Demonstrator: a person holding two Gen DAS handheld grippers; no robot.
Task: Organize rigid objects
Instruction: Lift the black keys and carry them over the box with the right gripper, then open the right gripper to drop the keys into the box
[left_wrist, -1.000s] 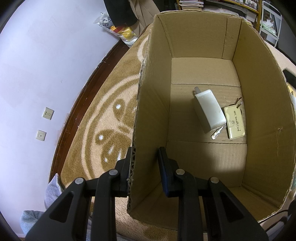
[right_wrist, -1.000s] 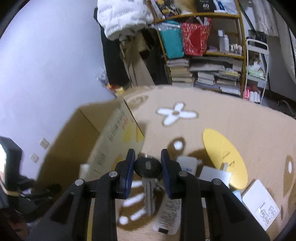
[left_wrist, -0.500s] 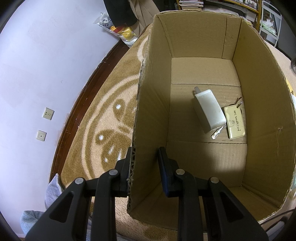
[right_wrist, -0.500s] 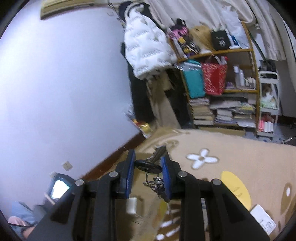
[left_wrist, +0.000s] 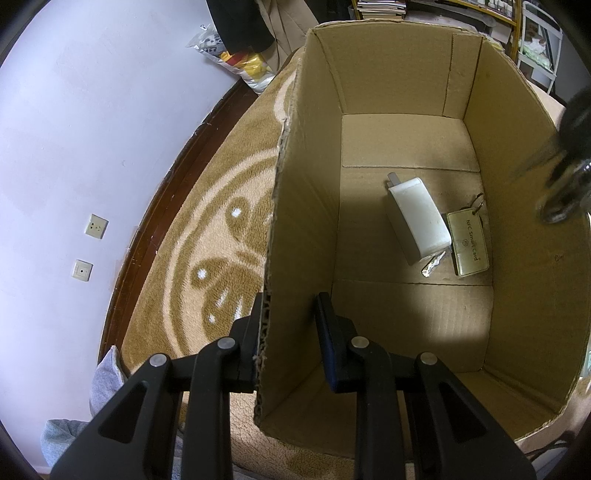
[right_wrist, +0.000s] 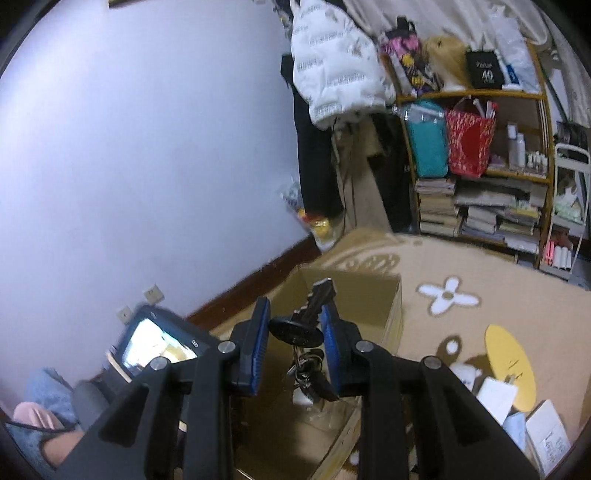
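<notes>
Transfer step — right hand-held gripper (right_wrist: 295, 334) grasping the black-headed metal key with keyring (right_wrist: 302, 330) over the open brown cardboard box (left_wrist: 406, 74), left hand-held gripper (left_wrist: 290, 321) straddling its wall, jaws not clearly clamped; next call: lower, release.

Dim indoor light; box (left_wrist: 406, 295) floor half-shadowed; right view motion-blurred; fisheye edges warped.

Each black claw (right_wrist: 294, 338) has silver screws and blue-edged fingers (right_wrist: 258, 343).

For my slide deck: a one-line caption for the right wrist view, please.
Right tongs gripping a black-headed key above the open cardboard box on the patterned rug.
</notes>
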